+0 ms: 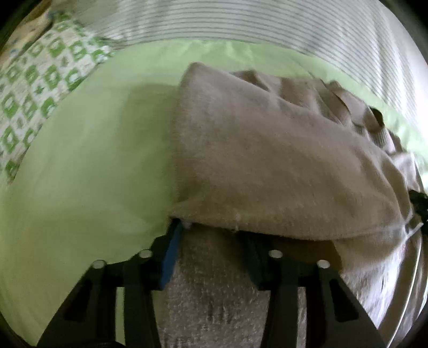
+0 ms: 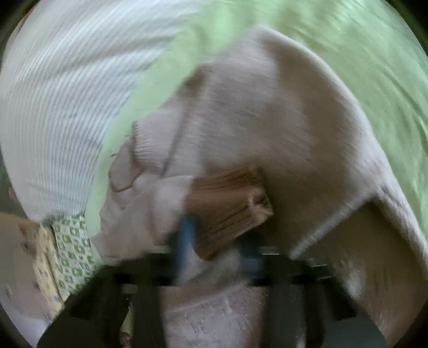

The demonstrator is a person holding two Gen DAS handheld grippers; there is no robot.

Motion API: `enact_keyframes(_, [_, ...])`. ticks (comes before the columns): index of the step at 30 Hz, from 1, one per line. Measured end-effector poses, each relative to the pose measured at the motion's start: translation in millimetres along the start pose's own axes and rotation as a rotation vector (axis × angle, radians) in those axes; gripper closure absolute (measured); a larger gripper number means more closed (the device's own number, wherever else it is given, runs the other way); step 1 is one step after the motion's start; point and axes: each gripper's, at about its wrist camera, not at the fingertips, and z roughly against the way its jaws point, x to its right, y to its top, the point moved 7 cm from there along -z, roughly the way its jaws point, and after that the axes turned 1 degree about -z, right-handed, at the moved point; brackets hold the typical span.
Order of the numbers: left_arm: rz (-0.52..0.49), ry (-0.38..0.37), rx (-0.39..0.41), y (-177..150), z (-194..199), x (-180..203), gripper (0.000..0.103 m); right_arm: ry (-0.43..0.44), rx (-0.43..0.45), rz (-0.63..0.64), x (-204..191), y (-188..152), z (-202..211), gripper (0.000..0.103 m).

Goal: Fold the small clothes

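Observation:
A beige fleece garment [image 1: 267, 150] lies on the light green sheet [image 1: 88, 166]. In the left wrist view my left gripper [image 1: 211, 230] has its blue-padded jaws apart, with the garment's edge draped over and between them. In the right wrist view, which is blurred by motion, the same garment [image 2: 281, 112] fills the middle, with a brown ribbed cuff [image 2: 227, 203] in front. My right gripper [image 2: 216, 241] has its jaws apart around fabric beside the cuff. Whether either gripper pinches the cloth is unclear.
A green-and-white patterned cloth [image 1: 40, 80] lies at the far left, also seen in the right wrist view [image 2: 75, 249]. A white striped bedcover [image 1: 240, 24] runs along the back, also in the right wrist view [image 2: 53, 107]. Bare green sheet lies left of the garment.

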Motion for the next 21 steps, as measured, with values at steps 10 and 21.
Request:
enact_keyframes(10, [0.156, -0.085, 0.014, -5, 12, -30, 0.096, 0.225, 0.185, 0.319, -75, -4, 107, 0.095])
enact_keyframes(21, [0.282, -0.156, 0.001, -6, 17, -29, 0.096, 0.066, 0.104, 0.229, -5, -20, 83, 0.095])
